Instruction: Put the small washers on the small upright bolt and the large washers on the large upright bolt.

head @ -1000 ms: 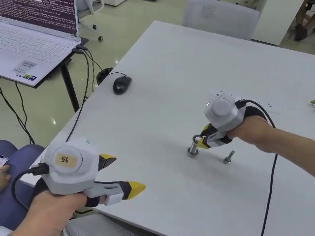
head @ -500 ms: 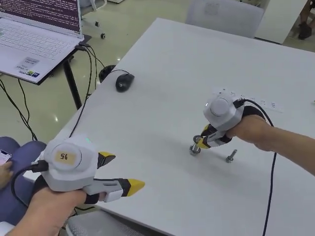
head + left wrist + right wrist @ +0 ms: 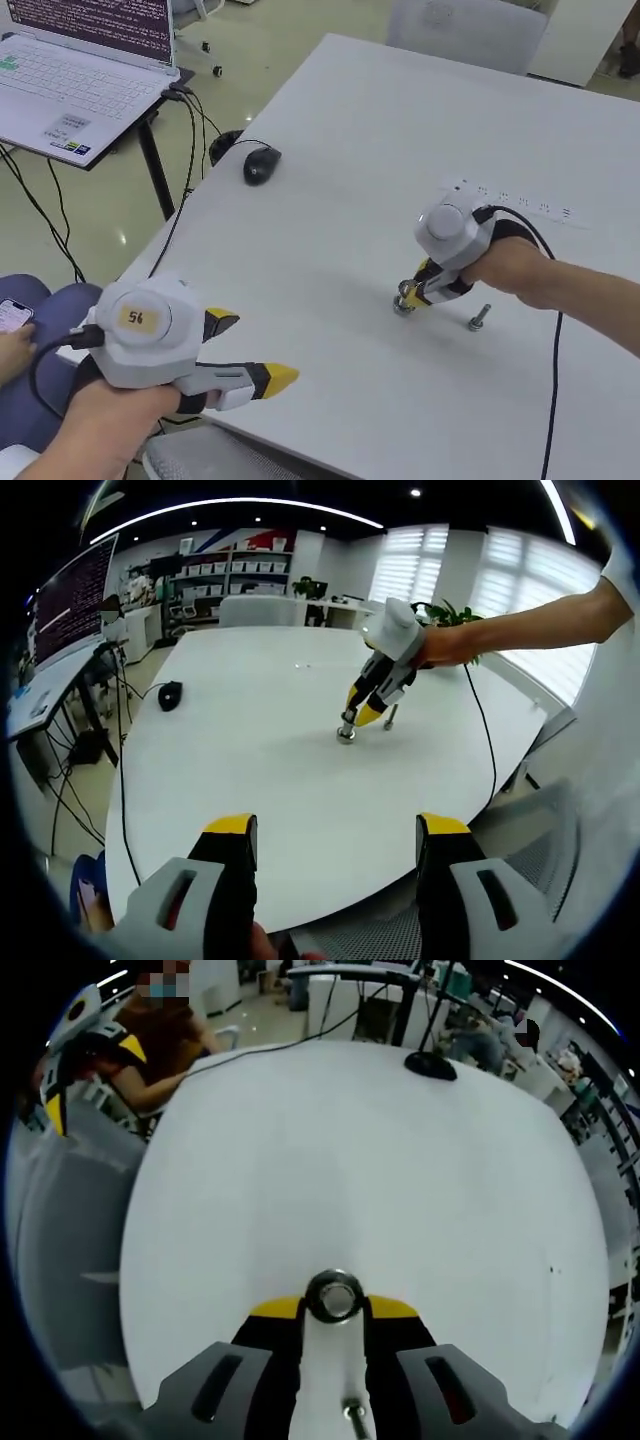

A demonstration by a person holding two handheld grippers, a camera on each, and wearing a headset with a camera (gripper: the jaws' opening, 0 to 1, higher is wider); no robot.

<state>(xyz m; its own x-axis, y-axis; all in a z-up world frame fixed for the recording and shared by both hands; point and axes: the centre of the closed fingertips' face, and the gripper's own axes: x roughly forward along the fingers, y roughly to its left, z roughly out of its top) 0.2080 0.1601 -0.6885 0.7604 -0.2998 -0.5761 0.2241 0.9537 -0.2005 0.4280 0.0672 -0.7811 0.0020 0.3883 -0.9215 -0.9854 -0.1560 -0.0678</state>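
Observation:
The large upright bolt [image 3: 402, 304] stands on the white table [image 3: 330, 180], with the small upright bolt [image 3: 478, 320] just to its right. My right gripper [image 3: 413, 293] sits over the large bolt, shut on a large washer [image 3: 333, 1297] that lies between its yellow tips right above the bolt. The left gripper view shows the same gripper [image 3: 366, 712] at the large bolt [image 3: 346, 733], the small bolt [image 3: 390, 720] behind. My left gripper [image 3: 250, 350] hovers open near the table's front edge, nothing between its jaws [image 3: 335, 830].
A black mouse [image 3: 260, 165] lies at the table's left edge, and a white power strip [image 3: 520, 205] lies behind the right gripper. A laptop [image 3: 80, 90] stands on a side stand to the left, with cables hanging. A grey chair [image 3: 460, 30] is at the far end.
The head camera has shifted. My right gripper has sunk slightly, bringing the washer closer down onto the large bolt. The left gripper stays open in the same place.

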